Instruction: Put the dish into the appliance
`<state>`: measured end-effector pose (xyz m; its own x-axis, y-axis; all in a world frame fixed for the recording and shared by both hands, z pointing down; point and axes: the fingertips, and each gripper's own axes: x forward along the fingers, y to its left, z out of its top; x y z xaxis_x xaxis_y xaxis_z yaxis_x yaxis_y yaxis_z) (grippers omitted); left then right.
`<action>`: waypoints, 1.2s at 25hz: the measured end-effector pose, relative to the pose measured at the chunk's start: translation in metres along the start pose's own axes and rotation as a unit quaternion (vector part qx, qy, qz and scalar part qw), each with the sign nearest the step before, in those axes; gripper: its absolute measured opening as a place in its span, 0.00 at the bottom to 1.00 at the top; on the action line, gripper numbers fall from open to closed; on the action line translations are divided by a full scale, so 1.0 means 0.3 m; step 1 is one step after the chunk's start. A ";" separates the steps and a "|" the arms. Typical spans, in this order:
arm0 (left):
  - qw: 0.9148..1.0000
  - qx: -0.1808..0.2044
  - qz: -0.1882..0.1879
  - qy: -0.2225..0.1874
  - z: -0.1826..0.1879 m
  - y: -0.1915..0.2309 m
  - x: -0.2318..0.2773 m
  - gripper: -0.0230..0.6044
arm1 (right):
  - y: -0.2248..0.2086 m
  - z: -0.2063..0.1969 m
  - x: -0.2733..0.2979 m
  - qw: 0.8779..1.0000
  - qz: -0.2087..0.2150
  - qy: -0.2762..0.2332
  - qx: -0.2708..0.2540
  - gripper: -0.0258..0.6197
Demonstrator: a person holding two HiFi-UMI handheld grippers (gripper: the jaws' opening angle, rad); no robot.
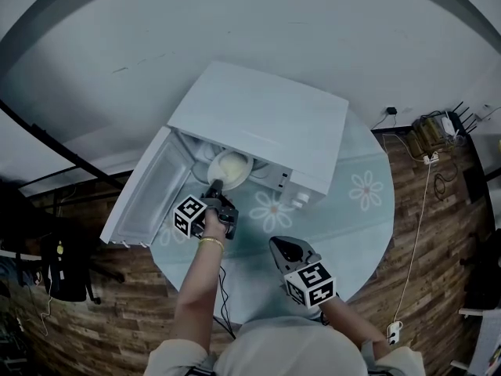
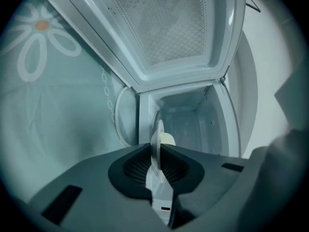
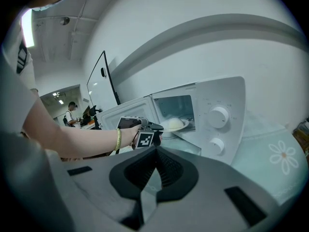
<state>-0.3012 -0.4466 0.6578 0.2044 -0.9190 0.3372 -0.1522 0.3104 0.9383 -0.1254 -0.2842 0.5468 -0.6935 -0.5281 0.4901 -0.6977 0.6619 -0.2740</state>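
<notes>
The white microwave (image 1: 266,124) stands on the round table with its door (image 1: 149,186) swung open to the left. A white dish (image 1: 232,167) carrying a pale round food sits level in the mouth of the cavity. My left gripper (image 1: 217,188) is shut on the dish's near rim. In the left gripper view the rim (image 2: 158,141) runs edge-on between the pads, with the cavity (image 2: 193,120) behind it. The right gripper view shows the dish (image 3: 174,124) partly inside the microwave (image 3: 212,115). My right gripper (image 1: 283,249) hangs shut and empty over the table's near side.
The table (image 1: 356,210) has a pale blue cloth with flower prints. Two dials (image 3: 218,116) sit on the microwave's front right. A power strip and cables (image 1: 429,157) lie on the wooden floor at the right. A black stand (image 1: 63,265) is at the left.
</notes>
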 end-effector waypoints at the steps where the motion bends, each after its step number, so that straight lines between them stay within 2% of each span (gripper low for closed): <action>1: 1.000 0.001 0.001 0.002 -0.002 -0.002 0.012 0.12 | -0.001 -0.002 0.003 1.000 -0.001 0.000 0.001 0.05; 10: 0.999 0.034 0.019 0.023 -0.017 -0.017 0.106 0.12 | -0.004 -0.008 0.013 1.000 -0.006 0.000 0.008 0.05; 24: 0.992 0.093 0.058 0.059 -0.055 -0.043 0.197 0.12 | -0.002 0.001 0.013 1.000 -0.010 -0.003 0.011 0.05; 30: 0.991 0.108 0.059 0.057 -0.054 -0.045 0.208 0.12 | -0.017 -0.006 0.006 1.000 -0.014 -0.001 0.007 0.05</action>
<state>-0.2709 -0.5042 0.6675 0.2780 -0.8420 0.4623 -0.3831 0.3442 0.8572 -0.1227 -0.2875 0.5504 -0.6734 -0.5482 0.4959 -0.7200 0.6387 -0.2716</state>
